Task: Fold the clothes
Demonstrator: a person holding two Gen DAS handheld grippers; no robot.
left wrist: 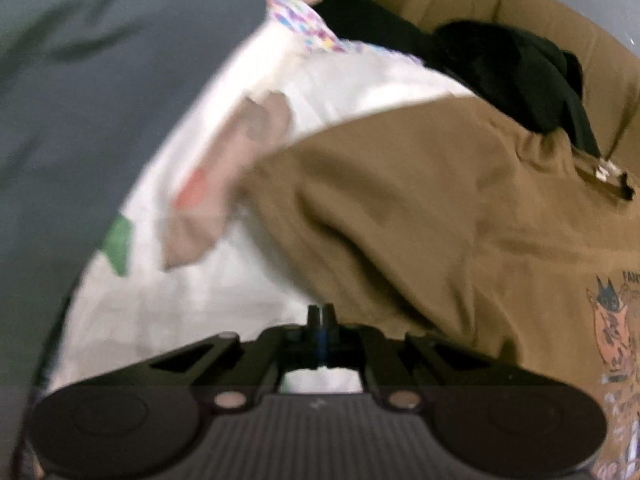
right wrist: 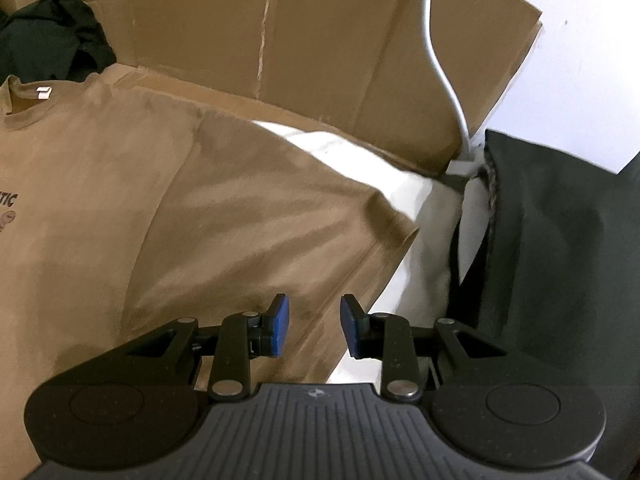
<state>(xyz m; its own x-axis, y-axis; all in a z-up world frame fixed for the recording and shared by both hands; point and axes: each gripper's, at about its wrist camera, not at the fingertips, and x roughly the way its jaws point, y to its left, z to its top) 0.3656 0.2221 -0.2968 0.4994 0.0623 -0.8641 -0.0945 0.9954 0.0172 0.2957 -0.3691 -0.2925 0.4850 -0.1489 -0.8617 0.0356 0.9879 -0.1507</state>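
Observation:
A brown T-shirt (left wrist: 440,220) with a cartoon print lies face up on a white sheet (left wrist: 180,312). My left gripper (left wrist: 321,312) is shut, its fingertips pressed together at the edge of the shirt's sleeve, whose folds run toward them. The left wrist view is blurred. In the right wrist view the same T-shirt (right wrist: 120,200) spreads out flat, collar label (right wrist: 43,92) at far left. My right gripper (right wrist: 314,324) is open just above the other sleeve's hem, with nothing between its blue pads (right wrist: 280,324).
A cardboard wall (right wrist: 320,40) stands behind the shirt, with a white cable (right wrist: 436,60) hanging over it. A black garment (right wrist: 48,40) is bunched beyond the collar. Dark fabric (right wrist: 560,260) borders the sheet (right wrist: 400,200) on the right, grey fabric (left wrist: 60,120) on the left.

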